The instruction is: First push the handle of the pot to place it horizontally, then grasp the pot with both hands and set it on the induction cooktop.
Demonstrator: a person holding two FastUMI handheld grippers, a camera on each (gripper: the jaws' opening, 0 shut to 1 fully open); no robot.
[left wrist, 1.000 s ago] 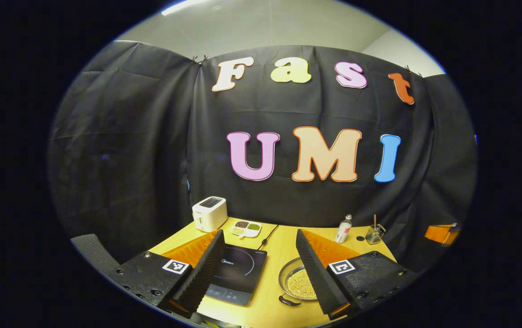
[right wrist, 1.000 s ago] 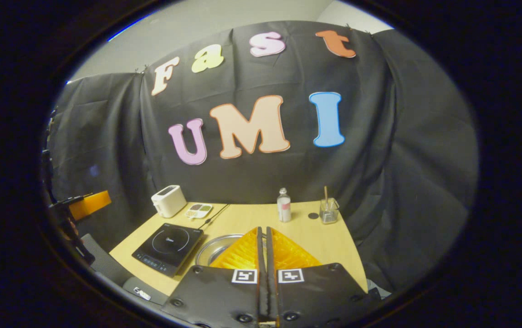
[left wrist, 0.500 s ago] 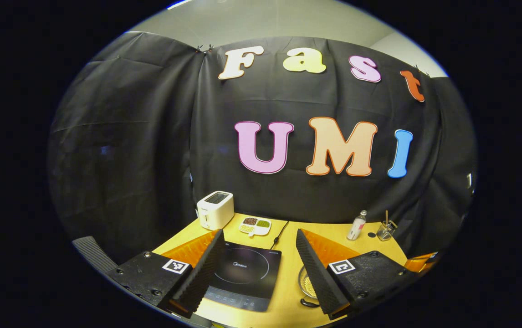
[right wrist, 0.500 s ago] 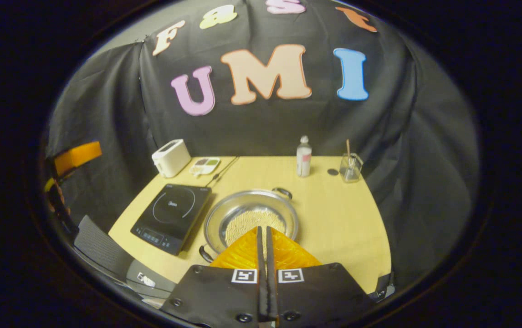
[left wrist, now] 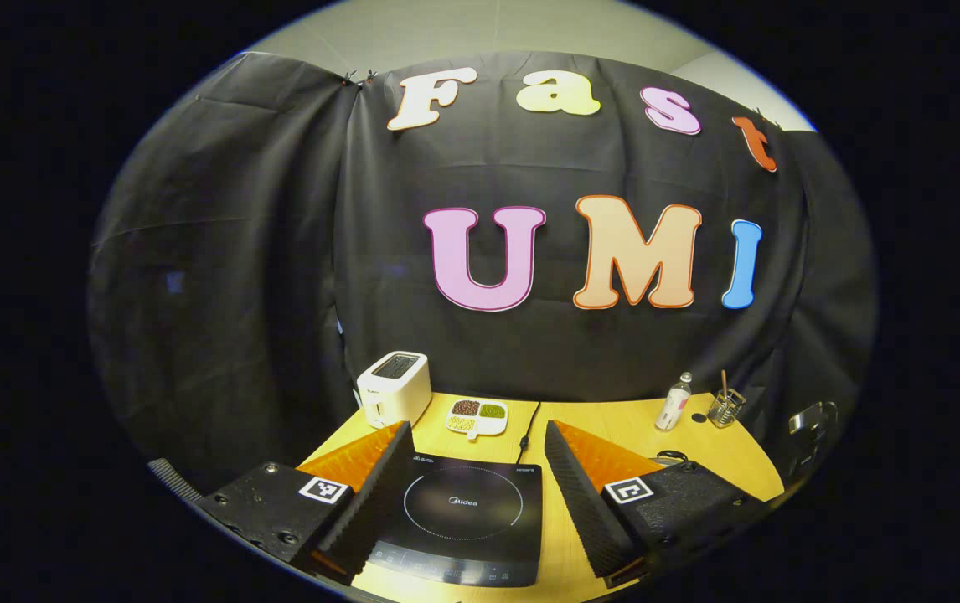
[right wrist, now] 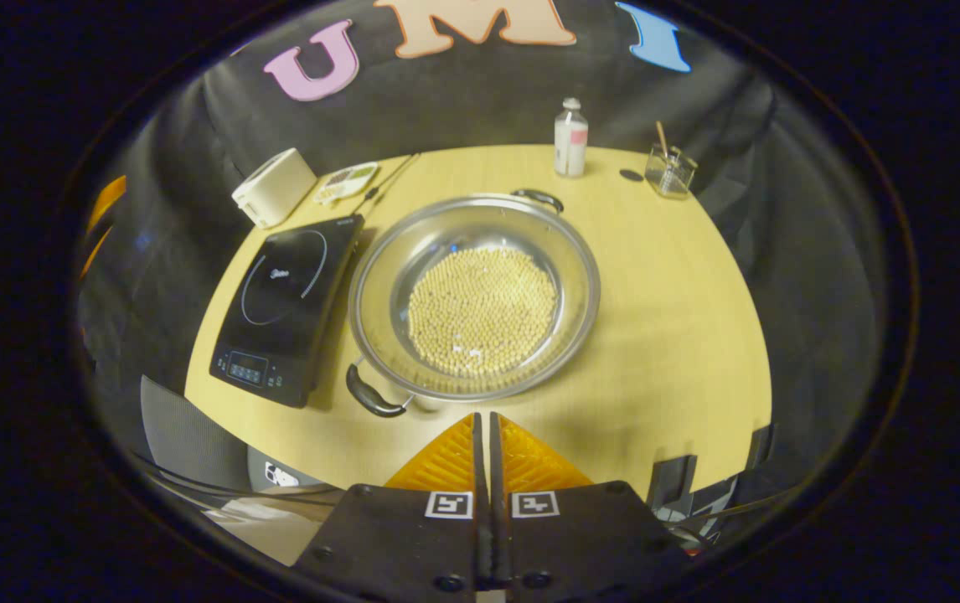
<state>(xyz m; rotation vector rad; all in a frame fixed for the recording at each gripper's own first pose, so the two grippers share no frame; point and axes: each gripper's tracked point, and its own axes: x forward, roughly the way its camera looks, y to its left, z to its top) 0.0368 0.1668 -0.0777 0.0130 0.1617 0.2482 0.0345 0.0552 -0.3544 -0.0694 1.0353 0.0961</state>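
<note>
The wide, shallow stainless-steel pot, its floor covered with small pale beans, rests on the round light-wood table, just beside the flat black induction cooktop, which lies at 9 o'clock from it in the right gripper view. The two black loop handles are not horizontal: the near handle sits at about 7 o'clock on the rim, the far handle at about 1 o'clock. The task therefore appears to be at its first step, with the handle push not yet made. The right gripper is above the table at 6 o'clock from the pot, fingers pressed together with nothing between them and clear of the rim. The left gripper is held spread wide and empty, with the cooktop between its fingers. The next move likely calls for bringing the closed right tips against the near handle and rotating the pot until both handles lie at 3 and 9 o'clock.
</note>
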